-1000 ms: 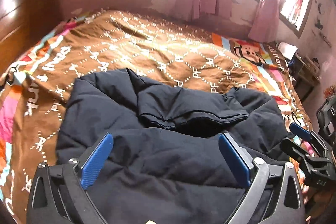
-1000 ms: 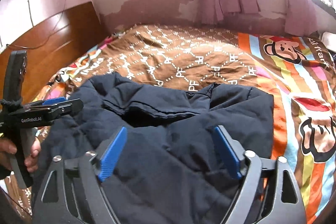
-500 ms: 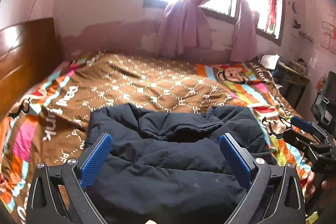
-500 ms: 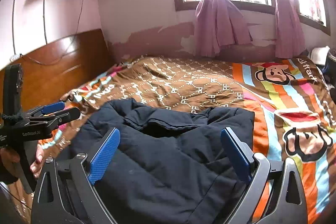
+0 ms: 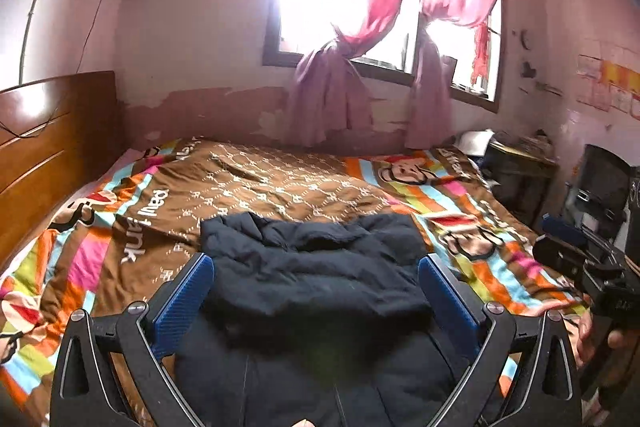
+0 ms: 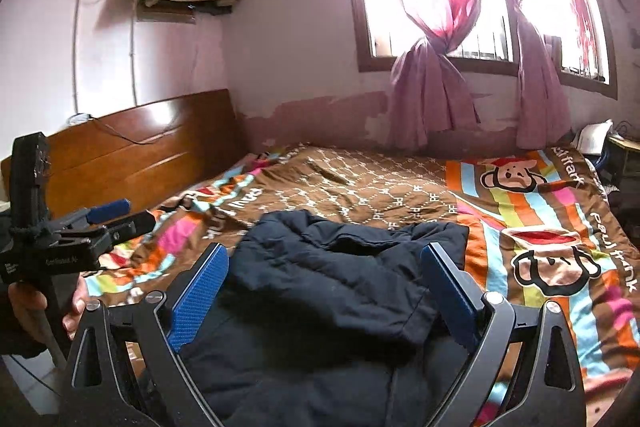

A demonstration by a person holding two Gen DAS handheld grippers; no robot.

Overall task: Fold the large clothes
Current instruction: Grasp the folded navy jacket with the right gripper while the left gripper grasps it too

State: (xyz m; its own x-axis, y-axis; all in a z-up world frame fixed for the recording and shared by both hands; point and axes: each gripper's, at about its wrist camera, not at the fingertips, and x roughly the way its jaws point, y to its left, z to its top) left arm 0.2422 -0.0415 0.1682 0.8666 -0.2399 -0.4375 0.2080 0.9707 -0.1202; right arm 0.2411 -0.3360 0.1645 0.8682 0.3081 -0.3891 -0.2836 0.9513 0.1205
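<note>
On the bed [image 5: 280, 183], over the brown patterned bedspread [image 6: 380, 187] with its striped monkey border, lies a dark navy padded jacket [image 5: 320, 267], folded over itself near the front edge of the mattress. No box, basket or other container shows in either view.

Both grippers hang above the jacket with nothing between their blue pads. The left gripper [image 5: 316, 291] has its fingers spread wide, clear of the fabric; seen from the right wrist view [image 6: 108, 217], it points across toward the bed, gripped from below by a hand [image 6: 44, 311]. The right gripper [image 6: 324, 291] is likewise spread wide and holds nothing; from the left wrist view it [image 5: 560, 239] sits off to the side, level, with a hand [image 5: 600, 339] around its handle.
</note>
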